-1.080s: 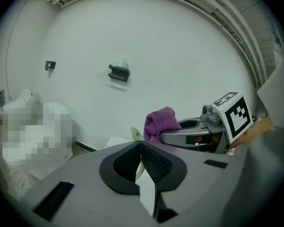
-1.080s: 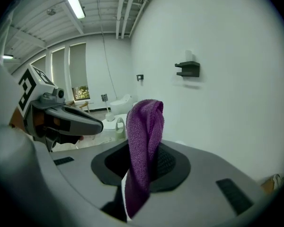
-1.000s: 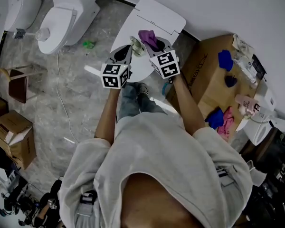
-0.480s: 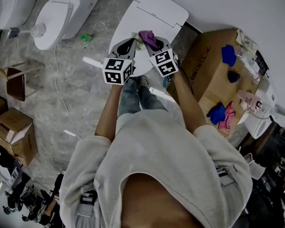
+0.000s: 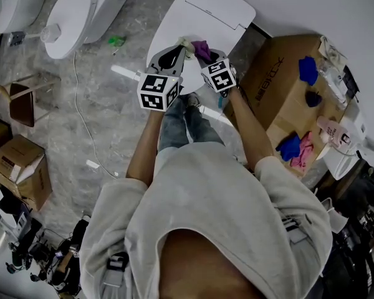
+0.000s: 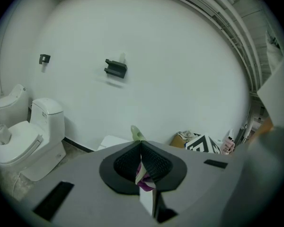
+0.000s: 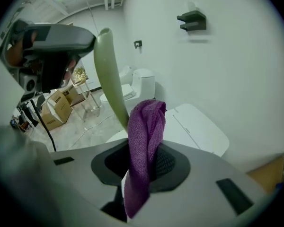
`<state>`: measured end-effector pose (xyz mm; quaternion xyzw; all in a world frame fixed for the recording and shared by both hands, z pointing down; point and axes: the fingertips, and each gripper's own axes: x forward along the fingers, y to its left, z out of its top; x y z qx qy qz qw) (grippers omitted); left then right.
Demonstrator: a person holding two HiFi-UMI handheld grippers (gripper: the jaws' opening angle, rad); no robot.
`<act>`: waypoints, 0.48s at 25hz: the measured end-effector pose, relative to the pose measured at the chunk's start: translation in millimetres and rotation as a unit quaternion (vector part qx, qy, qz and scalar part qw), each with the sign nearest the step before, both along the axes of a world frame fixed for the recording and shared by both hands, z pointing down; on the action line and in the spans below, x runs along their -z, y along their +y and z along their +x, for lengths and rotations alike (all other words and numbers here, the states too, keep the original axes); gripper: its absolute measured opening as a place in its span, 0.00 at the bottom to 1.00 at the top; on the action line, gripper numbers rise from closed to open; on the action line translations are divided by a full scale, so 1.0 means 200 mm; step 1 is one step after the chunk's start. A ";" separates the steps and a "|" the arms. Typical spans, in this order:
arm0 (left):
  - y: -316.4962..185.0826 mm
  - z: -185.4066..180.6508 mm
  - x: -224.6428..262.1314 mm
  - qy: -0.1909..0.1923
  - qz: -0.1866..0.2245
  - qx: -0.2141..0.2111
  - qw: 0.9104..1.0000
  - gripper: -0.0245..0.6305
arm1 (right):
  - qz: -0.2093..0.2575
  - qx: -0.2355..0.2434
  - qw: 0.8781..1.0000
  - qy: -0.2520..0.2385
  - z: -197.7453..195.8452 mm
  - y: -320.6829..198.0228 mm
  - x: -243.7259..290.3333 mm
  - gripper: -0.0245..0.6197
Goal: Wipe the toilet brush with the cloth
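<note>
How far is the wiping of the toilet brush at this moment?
Done: the left gripper is shut on the pale green toilet brush, and the right gripper on the purple cloth. In hand: the cloth touches the brush, as the right gripper view shows. Left: probably wiping the long part above the cloth; its cleanness cannot be judged.

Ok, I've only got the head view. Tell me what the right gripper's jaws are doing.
Observer: The right gripper is shut on a purple knitted cloth, which stands above the jaws and hangs below them.
Operator: Now the left one.
Observer: The left gripper is shut on the pale green flat toilet brush; only its tip shows past the jaws.
Operator: Say whether cloth and brush meet.
Observer: In the right gripper view the brush slants down and disappears behind the cloth's upper fold.
</note>
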<state>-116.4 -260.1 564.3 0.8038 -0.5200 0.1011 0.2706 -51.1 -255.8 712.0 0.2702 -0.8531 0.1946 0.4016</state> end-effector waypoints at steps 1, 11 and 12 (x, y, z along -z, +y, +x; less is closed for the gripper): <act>0.00 0.00 0.00 0.000 0.000 -0.001 1.000 0.07 | -0.006 0.001 1.000 0.005 0.00 0.00 -0.04 0.20; 0.00 0.02 0.01 0.001 0.002 -0.012 1.000 0.07 | -0.082 -0.013 0.995 0.046 0.04 0.07 -0.40 0.20; 0.00 0.01 0.02 0.000 0.003 -0.013 1.000 0.07 | -0.091 -0.016 0.994 0.049 0.04 0.08 -0.43 0.20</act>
